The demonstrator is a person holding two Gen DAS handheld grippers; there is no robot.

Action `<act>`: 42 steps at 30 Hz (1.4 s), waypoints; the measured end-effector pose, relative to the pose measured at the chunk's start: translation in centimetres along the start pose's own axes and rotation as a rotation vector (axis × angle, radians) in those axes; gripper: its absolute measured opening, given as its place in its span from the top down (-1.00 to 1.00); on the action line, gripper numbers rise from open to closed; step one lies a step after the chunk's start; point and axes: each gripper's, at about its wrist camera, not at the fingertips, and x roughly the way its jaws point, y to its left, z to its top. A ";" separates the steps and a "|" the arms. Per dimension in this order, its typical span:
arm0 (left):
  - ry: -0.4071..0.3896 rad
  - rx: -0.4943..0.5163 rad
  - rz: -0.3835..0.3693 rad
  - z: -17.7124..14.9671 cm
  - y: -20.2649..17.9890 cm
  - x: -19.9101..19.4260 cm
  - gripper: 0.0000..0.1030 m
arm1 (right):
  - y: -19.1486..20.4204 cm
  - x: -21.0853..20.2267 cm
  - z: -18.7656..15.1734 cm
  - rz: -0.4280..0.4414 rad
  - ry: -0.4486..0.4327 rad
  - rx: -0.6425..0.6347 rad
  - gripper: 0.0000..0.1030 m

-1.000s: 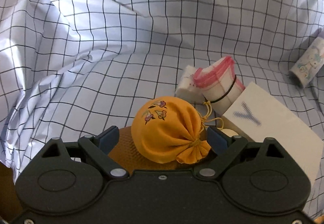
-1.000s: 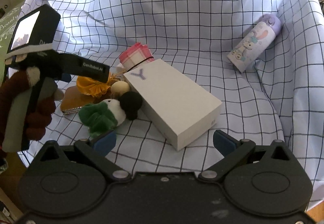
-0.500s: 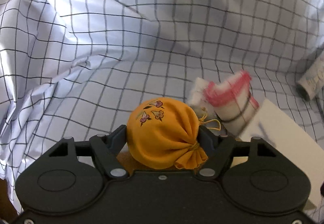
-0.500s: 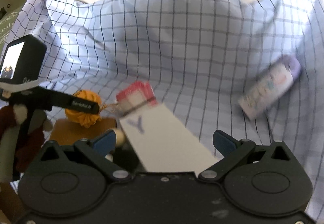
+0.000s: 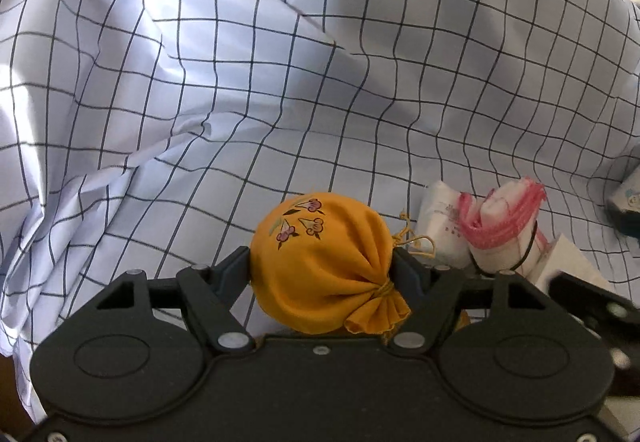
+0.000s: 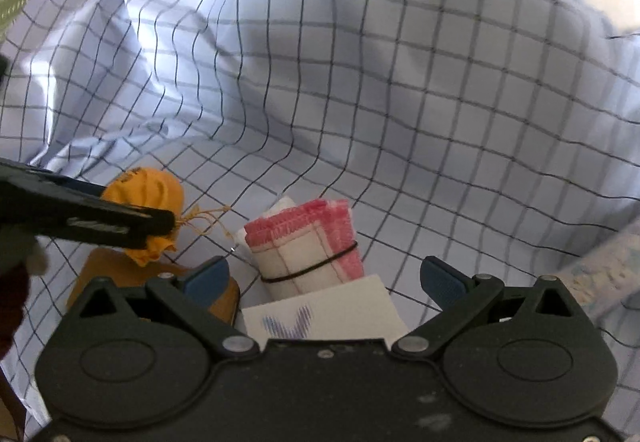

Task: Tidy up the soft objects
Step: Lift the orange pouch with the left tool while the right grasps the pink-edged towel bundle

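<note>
My left gripper (image 5: 322, 262) is shut on an orange drawstring pouch (image 5: 320, 262) with small flower prints, held just above the checked cloth. The pouch also shows in the right wrist view (image 6: 148, 198), pinched by the left gripper's fingers (image 6: 160, 226). A rolled white cloth with pink edging (image 6: 308, 242) bound by a black band lies right of the pouch; it also shows in the left wrist view (image 5: 504, 230). My right gripper (image 6: 324, 276) is open, its fingers on either side of the rolled cloth's near end.
A white box with a blue Y mark (image 6: 320, 316) lies just under my right gripper. A brown flat item (image 6: 100, 274) lies under the pouch. A small white packet (image 5: 440, 226) lies beside the roll. A patterned bottle (image 6: 600, 274) lies far right. The checked cloth (image 5: 280, 82) rises behind.
My left gripper closed on the orange pouch and lifted it slightly. My right gripper moved forward and left, over the white box, towards the rolled cloth.
</note>
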 end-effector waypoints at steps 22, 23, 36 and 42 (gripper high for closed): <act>-0.024 -0.017 -0.024 -1.5 0.9 -2.2 -0.36 | 0.1 8.1 1.4 0.080 0.213 -0.119 -0.46; -0.026 -0.016 -0.023 -1.5 0.9 -2.3 -0.36 | -0.3 8.1 1.5 0.085 0.210 -0.096 -0.45; -0.050 -0.005 -0.031 -2.3 -0.1 -5.1 -0.36 | -5.6 5.1 2.7 -0.059 0.087 0.220 -0.35; -0.064 0.008 -0.047 -3.2 -1.2 -7.8 -0.36 | -7.7 0.6 1.8 -0.104 0.022 0.316 -0.32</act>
